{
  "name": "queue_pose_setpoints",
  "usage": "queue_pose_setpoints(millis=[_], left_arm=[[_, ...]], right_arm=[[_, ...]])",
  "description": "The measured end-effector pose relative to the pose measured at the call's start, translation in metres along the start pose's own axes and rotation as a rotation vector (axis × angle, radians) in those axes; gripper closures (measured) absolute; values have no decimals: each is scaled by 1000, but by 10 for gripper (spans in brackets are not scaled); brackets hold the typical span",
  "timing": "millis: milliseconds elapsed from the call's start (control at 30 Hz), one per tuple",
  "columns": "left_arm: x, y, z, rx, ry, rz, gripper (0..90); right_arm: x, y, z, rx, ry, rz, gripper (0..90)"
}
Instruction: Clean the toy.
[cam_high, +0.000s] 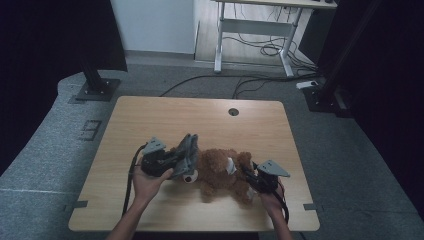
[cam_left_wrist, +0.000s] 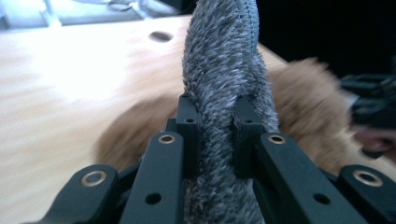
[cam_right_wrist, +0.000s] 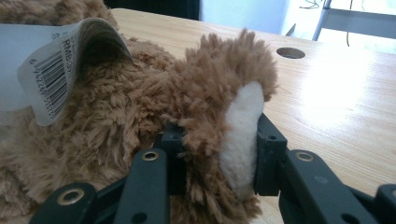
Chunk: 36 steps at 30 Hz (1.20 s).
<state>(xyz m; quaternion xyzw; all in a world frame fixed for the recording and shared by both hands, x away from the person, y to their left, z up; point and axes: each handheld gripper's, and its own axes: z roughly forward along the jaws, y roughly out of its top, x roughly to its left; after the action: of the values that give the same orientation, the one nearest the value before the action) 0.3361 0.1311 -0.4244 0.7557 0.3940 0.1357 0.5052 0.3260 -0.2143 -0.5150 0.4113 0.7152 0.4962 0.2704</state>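
A brown plush bear (cam_high: 220, 172) lies on the wooden table (cam_high: 200, 115). Its head points left and its legs point right. My left gripper (cam_high: 184, 159) is shut on a grey fuzzy strip of fabric (cam_high: 189, 147) that stands up beside the bear's head. In the left gripper view the grey fabric (cam_left_wrist: 219, 60) is pinched between the pads of that gripper (cam_left_wrist: 217, 128), with the bear (cam_left_wrist: 299, 102) blurred behind. My right gripper (cam_high: 248, 176) is shut on the bear's foot. In the right gripper view the foot's white sole (cam_right_wrist: 243, 121) is squeezed between the jaws of the gripper (cam_right_wrist: 217, 140).
A white barcode tag (cam_right_wrist: 51, 70) sticks out of the bear's body. The table has a round cable hole (cam_high: 233, 111) near its far edge. Beyond the table are a desk frame (cam_high: 260, 30), floor cables (cam_high: 270, 50) and black stand bases (cam_high: 95, 90).
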Motion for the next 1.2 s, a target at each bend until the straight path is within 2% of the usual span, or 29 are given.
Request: queue_pose_setpoints(millis=[100, 167, 233, 300, 400, 500, 600, 833, 967, 1100, 1167, 1200], left_arm=[[-14, 12, 19, 17, -30, 15, 769], [-19, 16, 36, 45, -49, 8, 768], [-20, 15, 49, 73, -44, 3, 767], [-16, 11, 55, 85, -14, 8, 763], [-2, 3, 51, 83, 1, -21, 767], [16, -4, 38, 65, 5, -62, 770], [30, -8, 25, 52, 28, -84, 771], [55, -23, 4, 45, 108, -102, 774], [68, -36, -1, 72, 178, -112, 777], [79, -57, 3, 138, 194, -133, 778], [82, -63, 3, 140, 175, -155, 778], [84, -62, 0, 124, 170, -166, 777]], right_arm=[[0, 0, 0, -1, 1, 2, 647], [-1, 0, 0, -2, 1, 2, 647], [-1, 0, 0, -1, 1, 1, 647], [-2, -1, -1, 1, 2, 2, 647], [-2, -1, -1, -2, 12, 4, 647], [-2, -1, -1, -4, 19, 3, 647], [-1, 0, -1, -3, 20, -4, 647], [0, 0, -1, -3, 17, -2, 647], [0, 0, 0, -1, 12, -3, 647], [-1, -1, 0, 0, 10, -1, 647], [-1, -1, 0, 0, 10, -2, 647], [-2, -1, 0, -1, 10, -2, 647]])
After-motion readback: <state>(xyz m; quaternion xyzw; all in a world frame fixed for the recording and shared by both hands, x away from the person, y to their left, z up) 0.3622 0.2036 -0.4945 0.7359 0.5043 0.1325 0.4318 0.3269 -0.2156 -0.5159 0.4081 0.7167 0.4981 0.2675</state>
